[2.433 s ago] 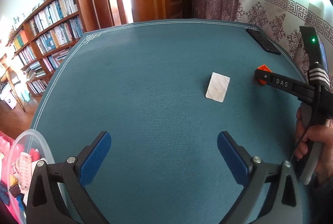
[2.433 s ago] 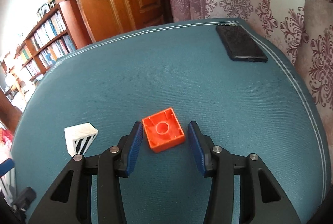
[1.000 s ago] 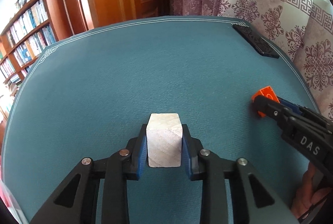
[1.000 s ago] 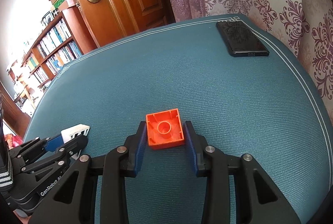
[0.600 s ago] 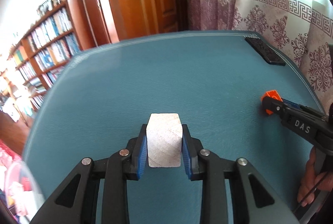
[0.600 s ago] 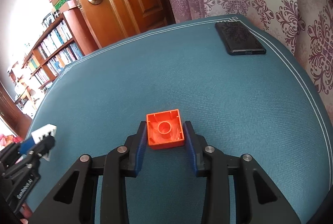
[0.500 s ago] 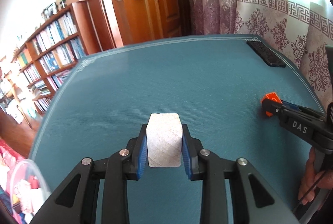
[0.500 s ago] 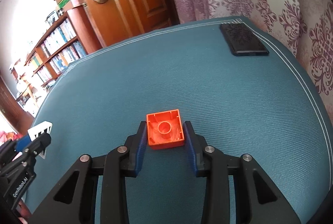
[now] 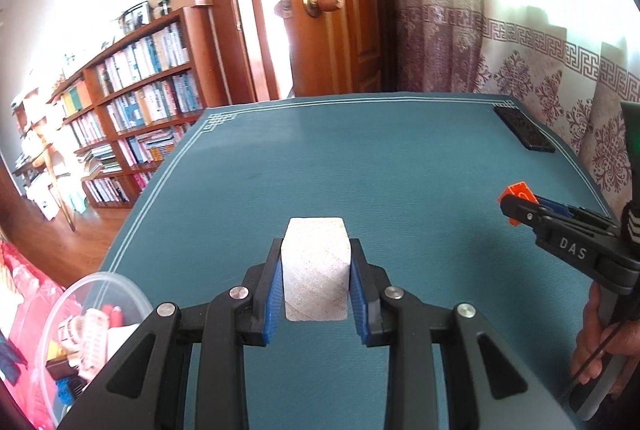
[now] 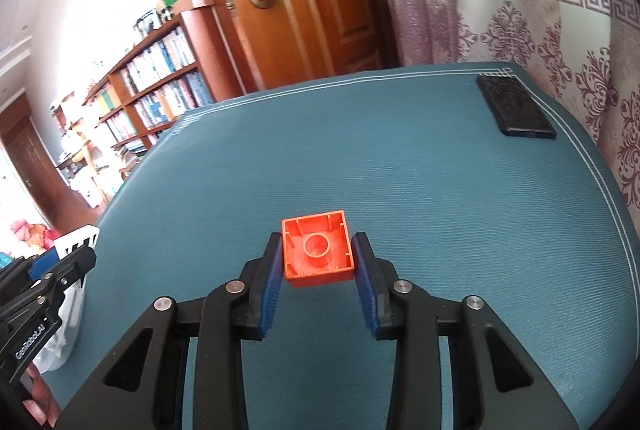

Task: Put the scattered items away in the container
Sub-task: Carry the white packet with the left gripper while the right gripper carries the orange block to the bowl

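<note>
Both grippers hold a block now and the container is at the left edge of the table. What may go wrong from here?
1. The left gripper pinches the white block only by its near part, so the block may slip on the way.
2. The clear container already holds several things, so a dropped block may bounce out.
3. The right gripper with the orange block must travel the same way, so the two grippers may collide.
</note>
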`<act>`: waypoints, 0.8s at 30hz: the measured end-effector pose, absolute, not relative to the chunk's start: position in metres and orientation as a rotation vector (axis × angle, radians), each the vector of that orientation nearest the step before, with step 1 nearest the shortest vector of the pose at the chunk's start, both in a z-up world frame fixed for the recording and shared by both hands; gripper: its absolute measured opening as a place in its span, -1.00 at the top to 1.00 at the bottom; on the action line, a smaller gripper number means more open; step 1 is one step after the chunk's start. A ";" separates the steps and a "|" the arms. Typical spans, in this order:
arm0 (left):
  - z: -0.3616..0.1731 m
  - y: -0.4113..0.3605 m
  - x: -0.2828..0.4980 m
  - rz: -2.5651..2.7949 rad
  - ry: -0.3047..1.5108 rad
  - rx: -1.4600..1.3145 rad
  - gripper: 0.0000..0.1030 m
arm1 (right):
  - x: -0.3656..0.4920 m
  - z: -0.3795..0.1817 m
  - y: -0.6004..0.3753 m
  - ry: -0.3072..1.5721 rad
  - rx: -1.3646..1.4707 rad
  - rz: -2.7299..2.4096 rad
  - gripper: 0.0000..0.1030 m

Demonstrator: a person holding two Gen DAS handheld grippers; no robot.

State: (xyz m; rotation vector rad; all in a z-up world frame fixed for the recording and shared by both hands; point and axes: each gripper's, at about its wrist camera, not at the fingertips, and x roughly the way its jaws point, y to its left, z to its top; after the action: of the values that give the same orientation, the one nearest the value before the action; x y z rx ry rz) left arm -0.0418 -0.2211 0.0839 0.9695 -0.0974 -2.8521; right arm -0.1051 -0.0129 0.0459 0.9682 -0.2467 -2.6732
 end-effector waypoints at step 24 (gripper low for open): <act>0.088 -0.274 0.006 -2.834 0.017 0.915 0.35 | -0.053 0.046 -0.071 -0.184 1.030 -2.537 0.28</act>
State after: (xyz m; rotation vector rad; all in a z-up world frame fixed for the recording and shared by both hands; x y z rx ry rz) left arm 0.0057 -0.2742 0.0878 0.9145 0.0169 -2.8335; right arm -0.0535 -0.0707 0.0458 1.0302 -0.1844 -2.5374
